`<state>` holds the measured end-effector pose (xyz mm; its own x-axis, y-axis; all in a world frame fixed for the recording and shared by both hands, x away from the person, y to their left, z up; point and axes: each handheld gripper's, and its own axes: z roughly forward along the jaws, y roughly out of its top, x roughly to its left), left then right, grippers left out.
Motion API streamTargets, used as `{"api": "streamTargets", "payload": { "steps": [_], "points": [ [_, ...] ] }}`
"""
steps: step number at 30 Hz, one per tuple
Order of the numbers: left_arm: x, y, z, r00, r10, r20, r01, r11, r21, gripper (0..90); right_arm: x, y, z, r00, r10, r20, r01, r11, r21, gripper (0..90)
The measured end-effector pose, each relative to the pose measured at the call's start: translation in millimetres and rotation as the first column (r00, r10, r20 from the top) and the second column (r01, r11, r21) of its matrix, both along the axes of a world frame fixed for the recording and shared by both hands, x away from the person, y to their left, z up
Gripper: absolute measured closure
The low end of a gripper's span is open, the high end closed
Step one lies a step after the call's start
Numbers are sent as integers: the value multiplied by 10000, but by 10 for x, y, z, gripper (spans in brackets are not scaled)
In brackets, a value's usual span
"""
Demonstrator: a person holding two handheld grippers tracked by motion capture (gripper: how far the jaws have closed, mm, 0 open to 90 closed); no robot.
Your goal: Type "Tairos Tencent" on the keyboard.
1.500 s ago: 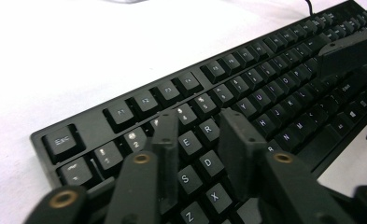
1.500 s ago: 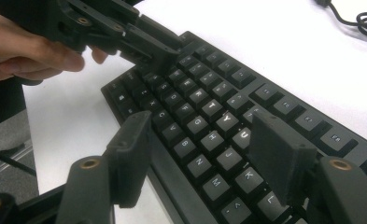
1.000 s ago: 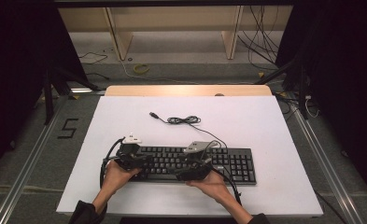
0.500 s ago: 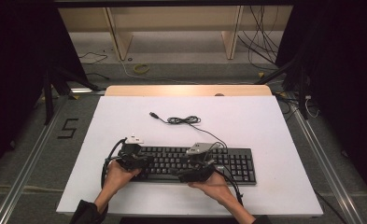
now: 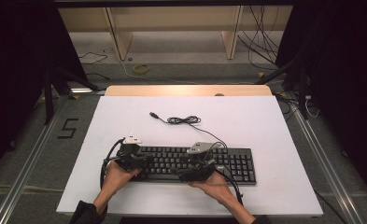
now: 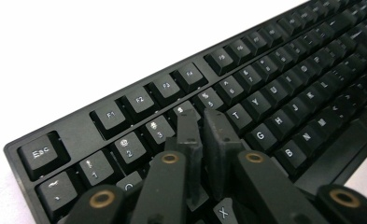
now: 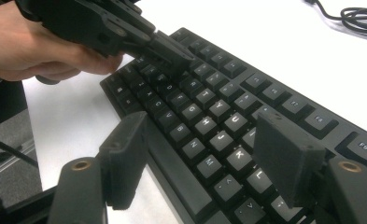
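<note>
Flat on the white desk (image 5: 265, 126), toward its near edge: a black full-size plastic keyboard (image 5: 228, 161), long side running left to right, set slightly askew. At the keyboard's left end, the left claw (image 5: 141, 161), held in the person's left hand (image 5: 116, 175), low over the upper letter rows. From the left gripper view, jaws pressed together with only a thin slit between them, tips (image 6: 204, 123) down among the keys around 4, R and T; touching a keycap or hovering just above, cannot tell. Esc key at the keyboard's far left corner, F-row running away up and to the right. From the right gripper view, the same left claw (image 7: 172, 51) seen farther off, its closed tip over the keyboard's upper-left keys, hand (image 7: 27, 44) wrapped behind it.

Near the keyboard's middle, at its front edge: the right claw (image 5: 195, 173), held in the right hand (image 5: 214, 184), grey three-cornered plate on top. From the right gripper view, jaws spread wide (image 7: 204, 158), nothing between them, straddling the space bar and the keys around M, K and L, above the keyboard's near edge.

Behind the keyboard, toward the desk's middle: a thin black cable (image 5: 183, 120), partly coiled, ending in a loose plug (image 5: 152, 114), trailing back to the keyboard's rear edge.
</note>
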<state>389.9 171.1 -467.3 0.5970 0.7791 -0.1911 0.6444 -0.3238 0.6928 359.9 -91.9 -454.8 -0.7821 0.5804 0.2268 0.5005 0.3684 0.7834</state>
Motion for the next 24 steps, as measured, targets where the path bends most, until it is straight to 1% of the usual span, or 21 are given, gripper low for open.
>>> {"api": "streamTargets", "payload": {
  "steps": [2,5,15,18,20,24],
  "points": [
    [-19,12,20,10000,66,51,-66,9999,-147,812,3,-6,2,10000,-21,35,21,10000,34,363],
    [-39,36,50,9999,35,112,-32,9997,-262,772,0,-9,6,10000,-54,43,54,10000,53,363],
    [-87,73,80,9997,222,76,-216,9971,-725,580,6,-9,4,10000,-65,41,65,10000,44,365],
    [-105,87,93,9996,247,107,-237,9961,-853,538,6,-10,4,10000,-76,32,76,10000,51,365],
    [-116,102,101,9996,223,164,-208,9960,-868,518,6,-11,5,10000,-72,36,72,10000,43,366],
    [-135,120,116,9993,327,199,-304,9937,-1081,488,7,-12,7,10000,-79,24,79,9999,69,366]
  ]
}}
